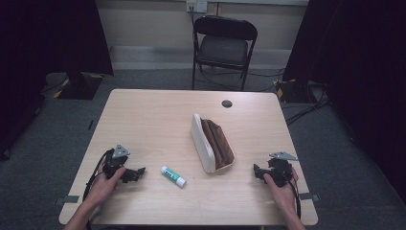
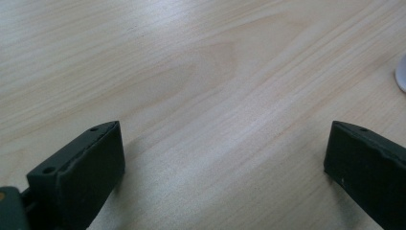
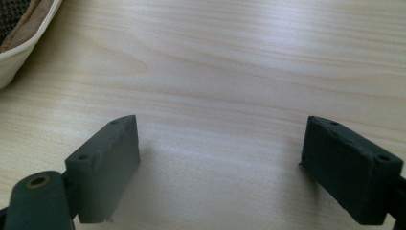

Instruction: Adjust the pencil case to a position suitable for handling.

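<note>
A cream pouch with a brown lining (image 1: pixel 212 143) lies open in the middle of the light wood table (image 1: pixel 153 120). A white glue stick with a green label (image 1: pixel 173 176) lies to its left, near the front. My left gripper (image 1: pixel 139 173) rests at the front left, jaws pointing right toward the glue stick. In its own view the left gripper (image 2: pixel 224 153) is open over bare wood, with the glue stick's white end (image 2: pixel 401 74) at the right edge. My right gripper (image 1: pixel 257 173) rests at the front right. The right gripper (image 3: pixel 221 148) is open, and the pouch's corner (image 3: pixel 21 33) shows at upper left.
A black folding chair (image 1: pixel 224 45) stands beyond the table's far edge. A round dark cable hole (image 1: pixel 227 103) sits near the table's far side. Cables run on the grey carpet at the right (image 1: pixel 306 108). Dark curtains hang on both sides.
</note>
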